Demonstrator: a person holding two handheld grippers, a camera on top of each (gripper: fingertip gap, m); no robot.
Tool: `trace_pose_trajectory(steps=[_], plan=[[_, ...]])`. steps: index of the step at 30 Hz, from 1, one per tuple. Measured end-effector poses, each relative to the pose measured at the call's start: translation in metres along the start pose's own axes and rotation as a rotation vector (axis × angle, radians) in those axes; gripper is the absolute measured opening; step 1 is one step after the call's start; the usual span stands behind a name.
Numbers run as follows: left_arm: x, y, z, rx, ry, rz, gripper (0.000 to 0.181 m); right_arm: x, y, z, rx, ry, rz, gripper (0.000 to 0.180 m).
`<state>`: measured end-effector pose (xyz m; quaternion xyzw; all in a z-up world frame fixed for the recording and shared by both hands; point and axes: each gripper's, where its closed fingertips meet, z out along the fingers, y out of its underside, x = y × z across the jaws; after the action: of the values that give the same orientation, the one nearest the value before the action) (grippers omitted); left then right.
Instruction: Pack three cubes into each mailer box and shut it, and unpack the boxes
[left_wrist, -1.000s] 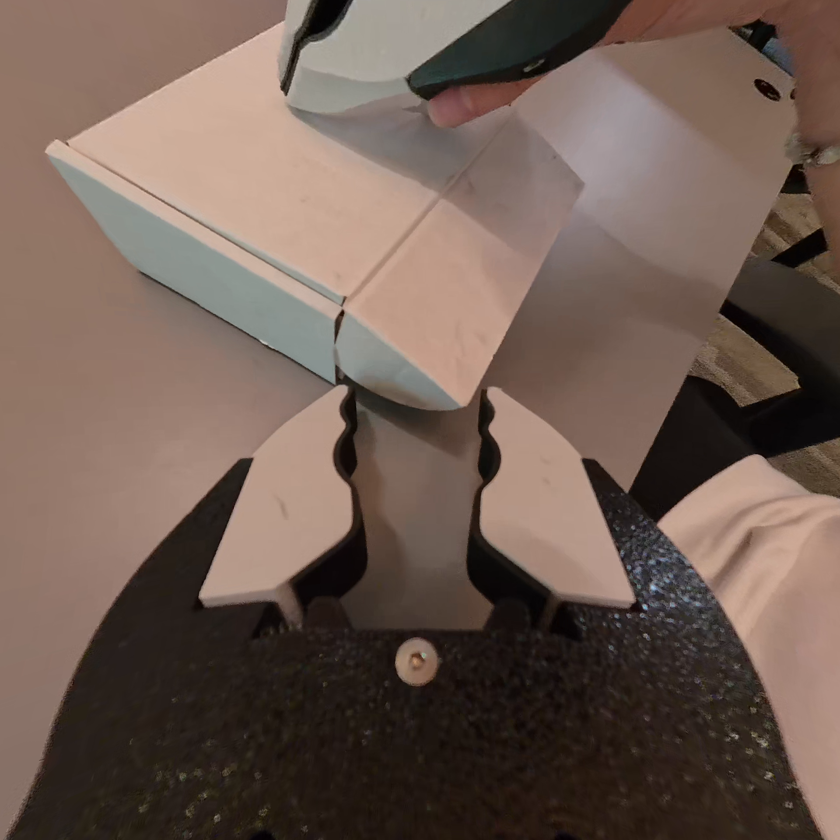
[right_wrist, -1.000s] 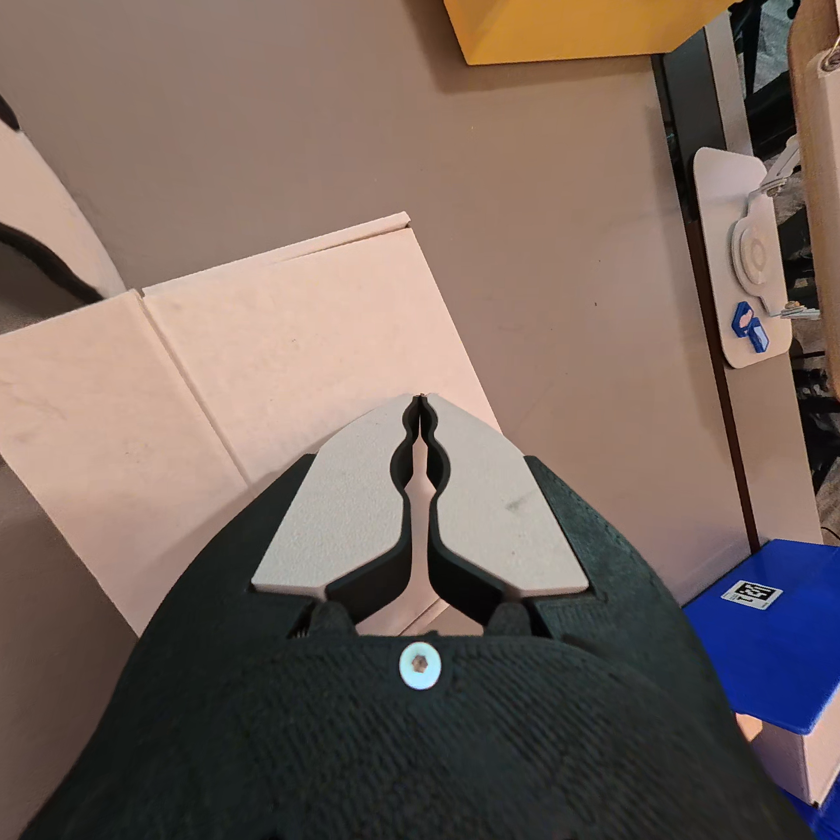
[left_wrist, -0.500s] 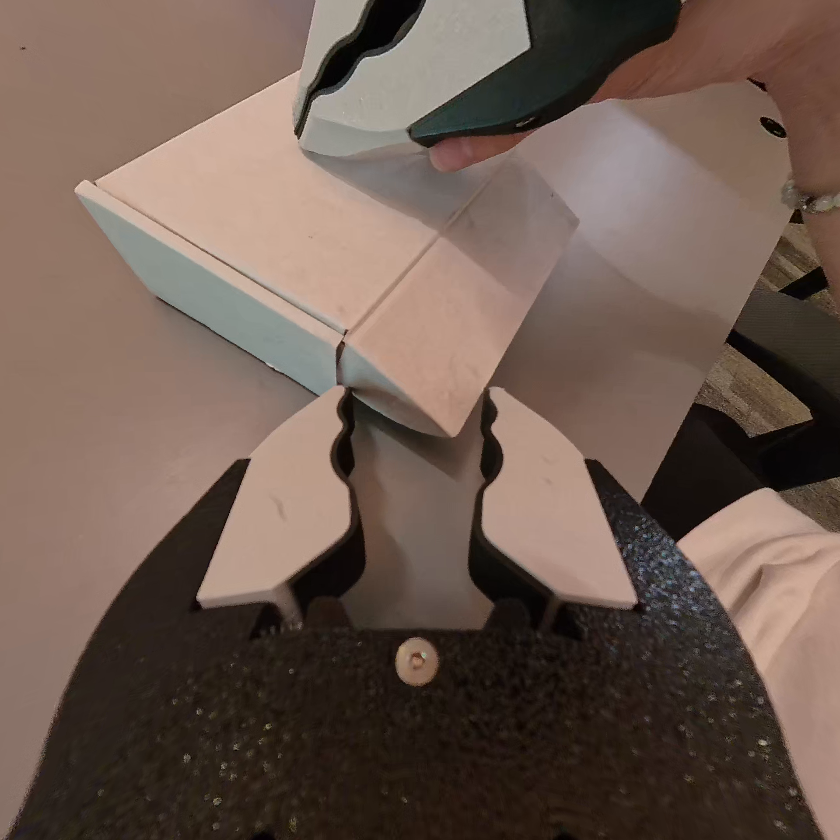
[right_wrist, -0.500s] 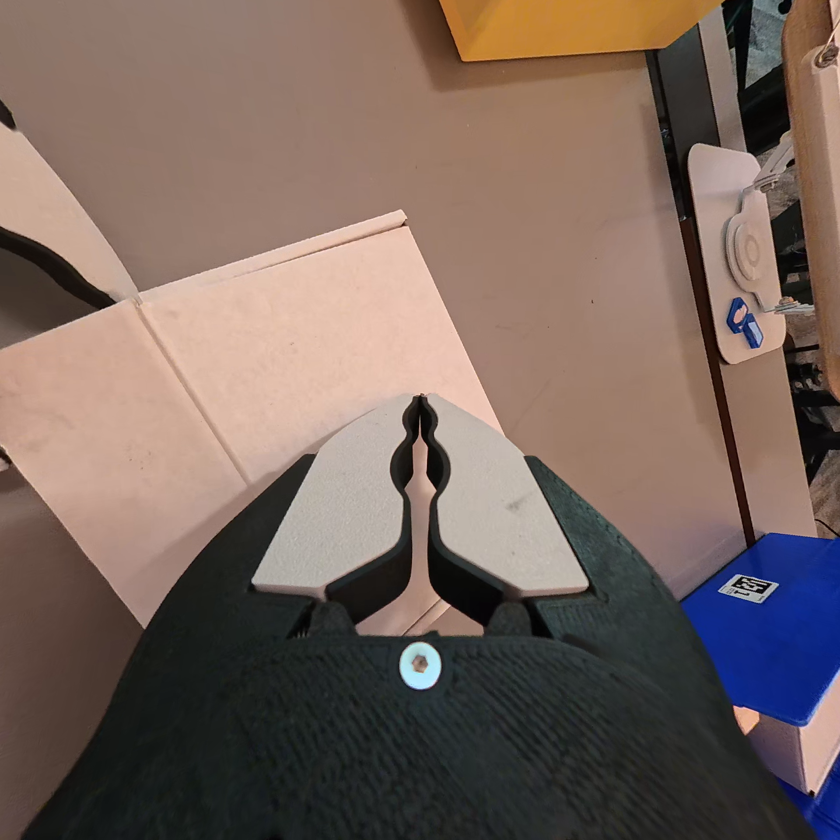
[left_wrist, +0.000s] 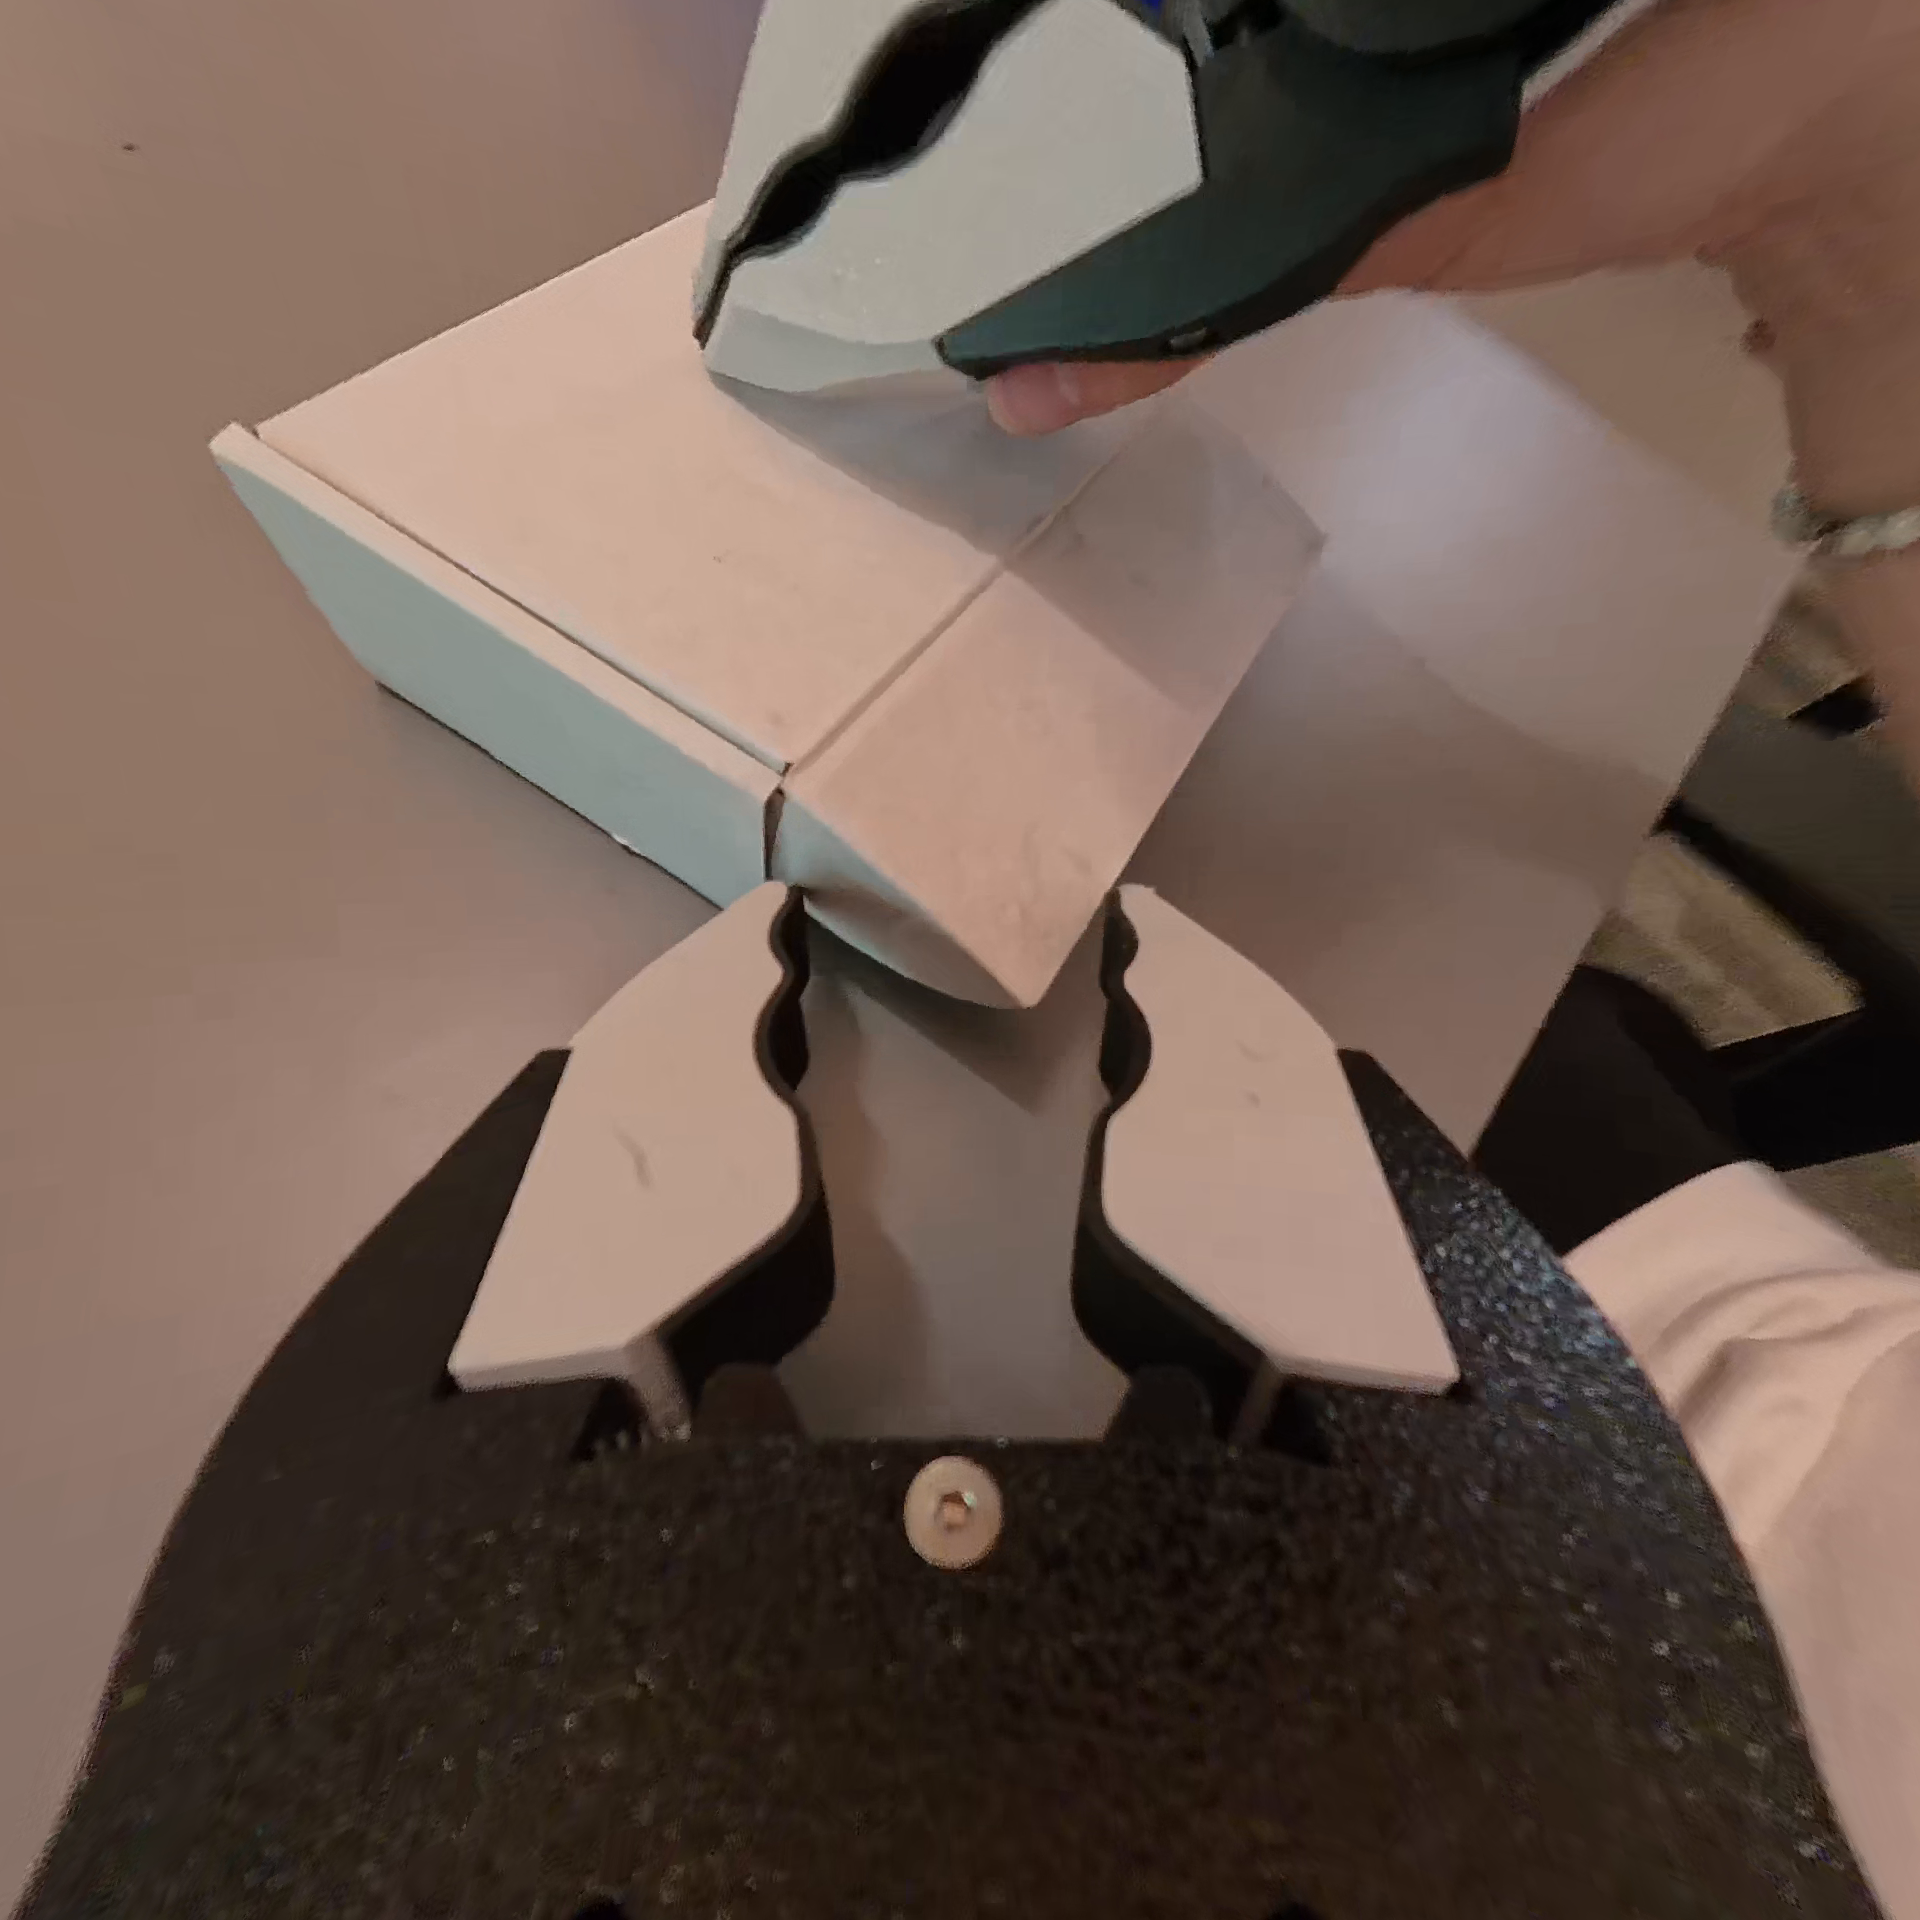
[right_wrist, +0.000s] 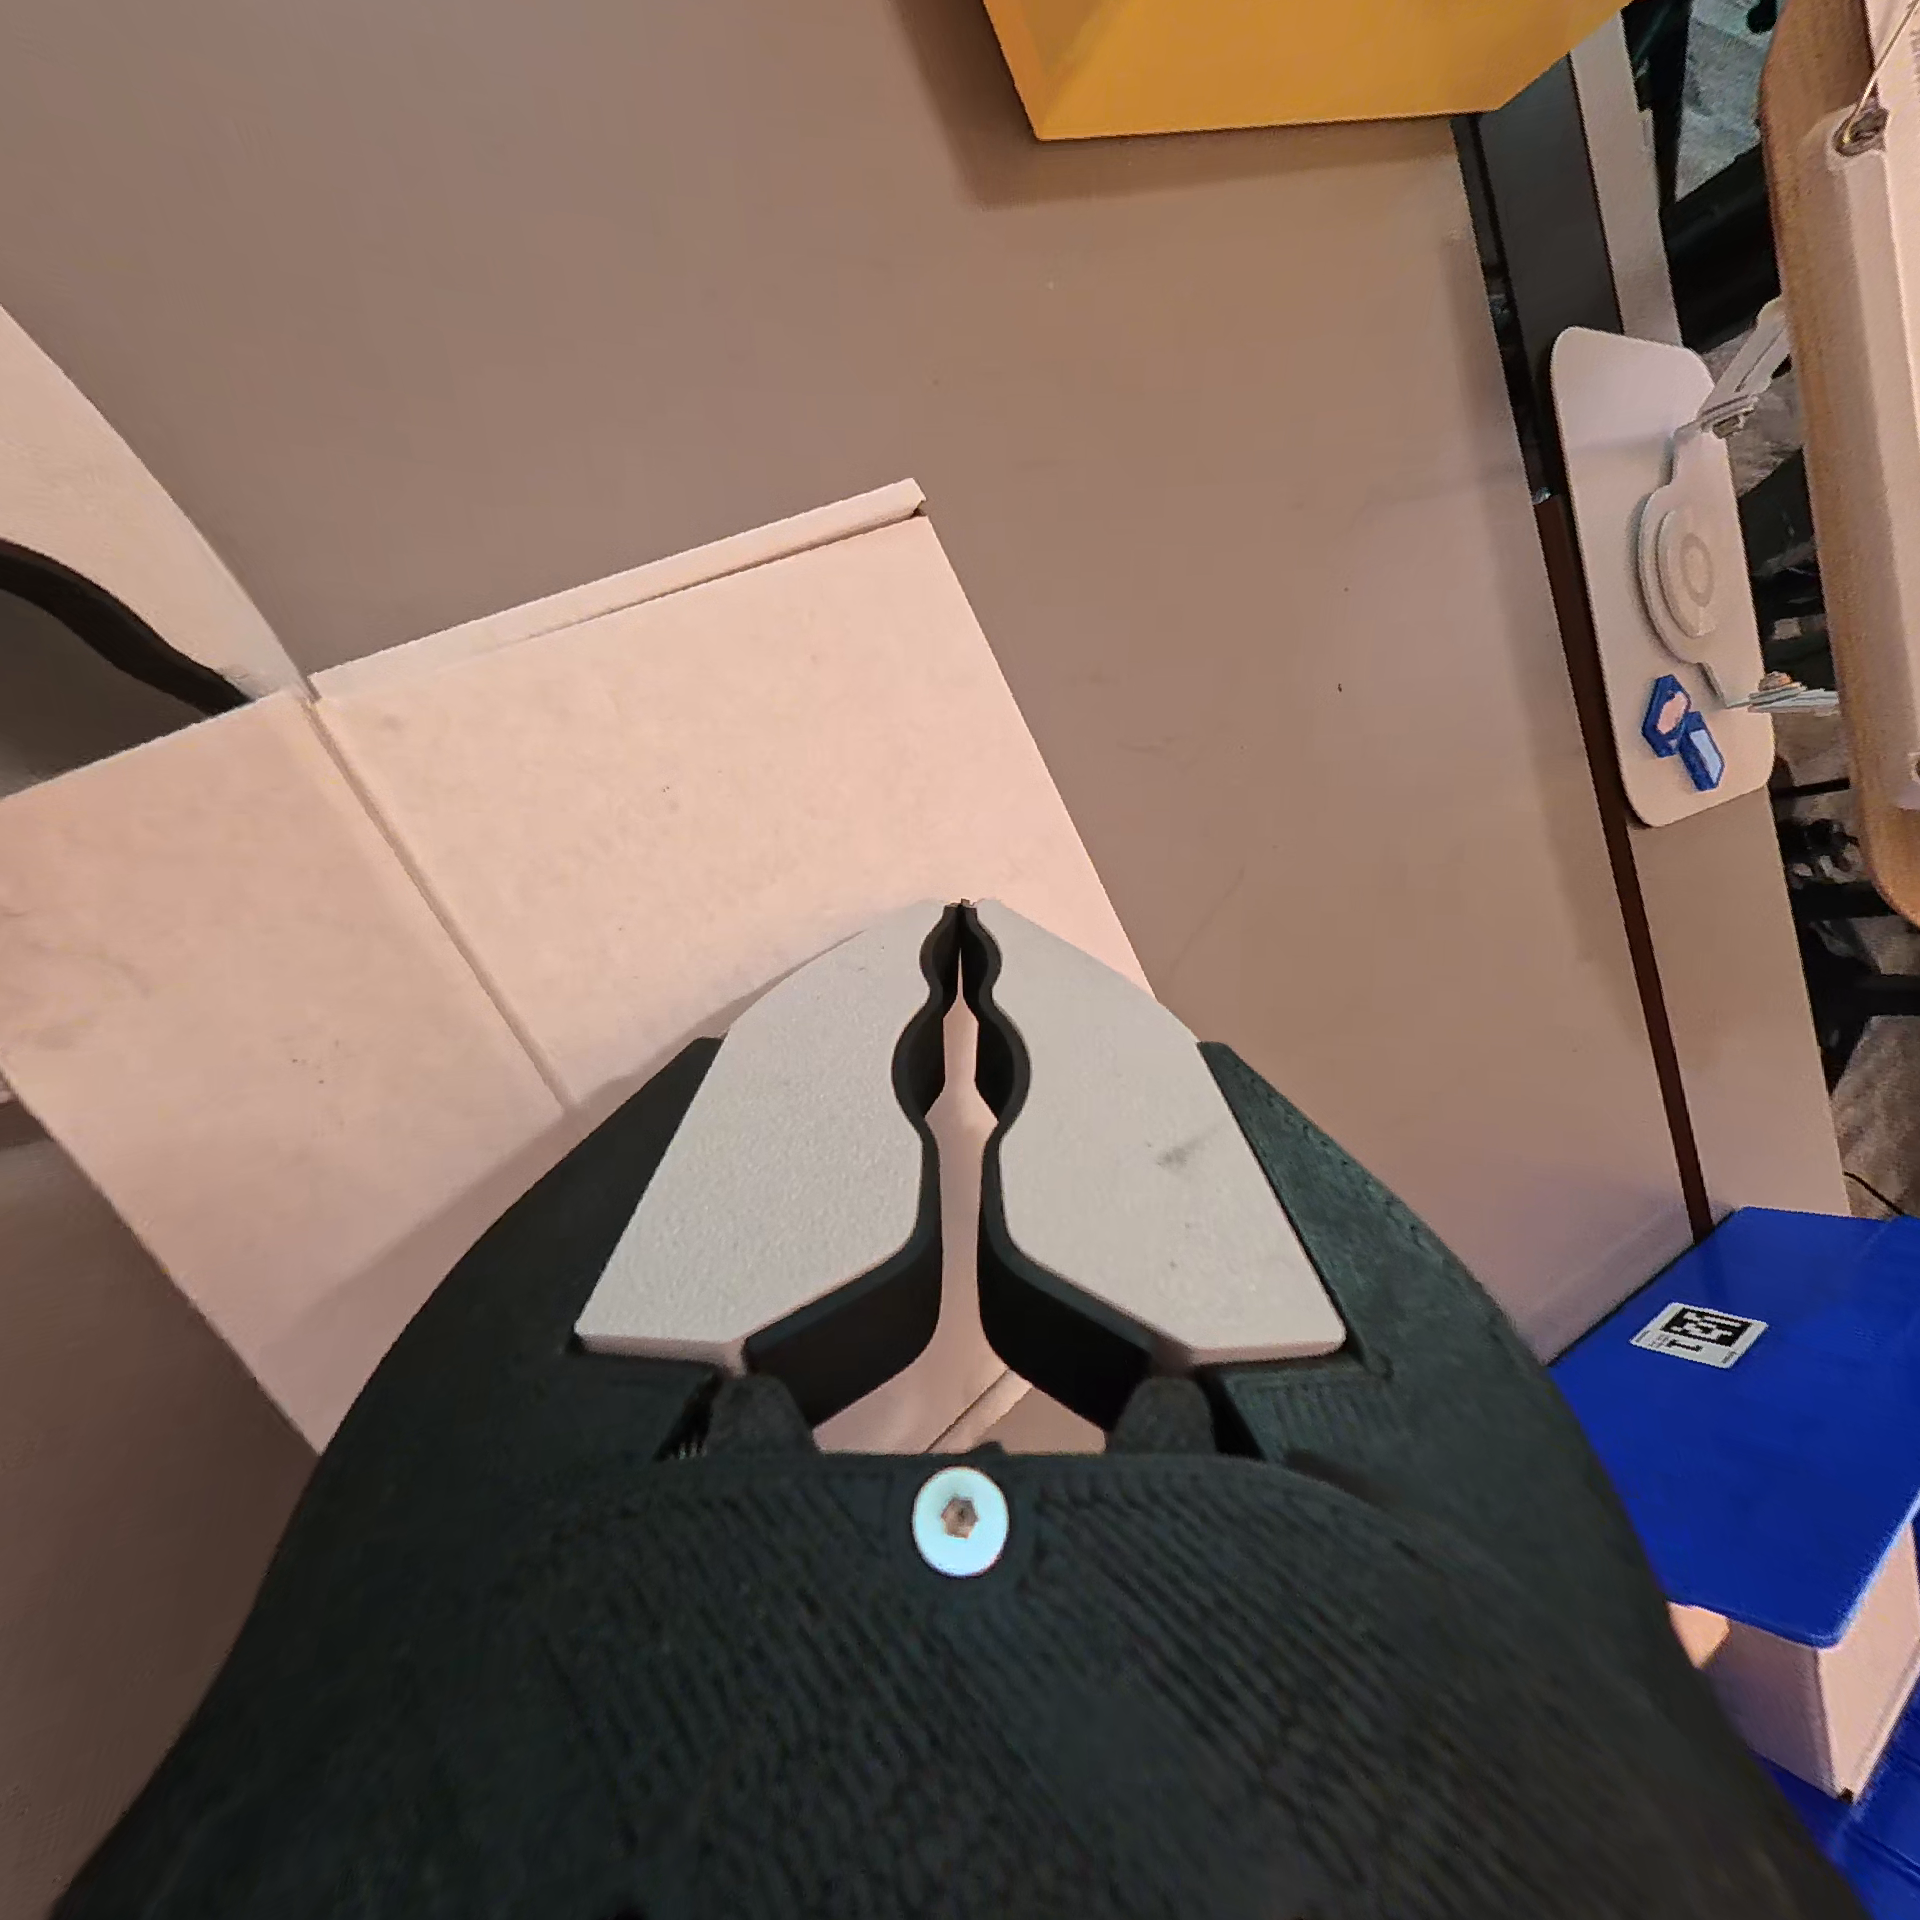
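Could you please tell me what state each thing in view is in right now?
Mailer box: lid down, front flap sticking out untucked, so not fully shut.
Left gripper: open, fingers either side of the flap's corner, holding nothing.
Right gripper: shut, empty, above the box lid.
Yellow box: mostly out of frame; open or shut cannot be told.

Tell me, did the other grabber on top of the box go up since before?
Yes. In the left wrist view the right gripper has lifted off the mailer box lid, which stayed put.
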<state>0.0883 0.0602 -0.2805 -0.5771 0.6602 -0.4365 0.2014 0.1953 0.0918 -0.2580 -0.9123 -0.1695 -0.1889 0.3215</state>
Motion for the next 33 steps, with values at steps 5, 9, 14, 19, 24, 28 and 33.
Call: trace_pose_trajectory(steps=[5, 9, 14, 19, 24, 28, 33], plan=[[-0.013, -0.016, -0.014, 0.111, 0.012, -0.096, 0.046, 0.0, 0.0, 0.0, 0.009, -0.002, 0.008, 0.0], [-0.01, -0.011, -0.01, 0.056, 0.026, -0.086, 0.039, 0.0, 0.0, 0.0, 0.005, 0.005, 0.0, 0.0], [-0.008, -0.008, -0.003, 0.018, -0.007, -0.081, 0.039, 0.0, 0.0, -0.001, 0.009, 0.011, 0.008, 0.0], [-0.004, -0.005, -0.003, 0.002, -0.019, -0.116, 0.041, 0.0, 0.0, 0.0, 0.006, 0.012, 0.006, 0.0], [-0.005, -0.005, -0.002, 0.022, -0.022, -0.14, 0.04, 0.0, 0.0, 0.0, 0.01, 0.009, 0.013, 0.0], [-0.004, -0.004, -0.003, 0.011, -0.062, -0.096, 0.039, 0.0, 0.0, 0.0, 0.005, 0.014, 0.006, 0.0], [-0.006, -0.005, -0.004, 0.013, -0.088, -0.11, 0.044, 0.0, 0.0, 0.0, 0.011, 0.014, 0.011, 0.0]])
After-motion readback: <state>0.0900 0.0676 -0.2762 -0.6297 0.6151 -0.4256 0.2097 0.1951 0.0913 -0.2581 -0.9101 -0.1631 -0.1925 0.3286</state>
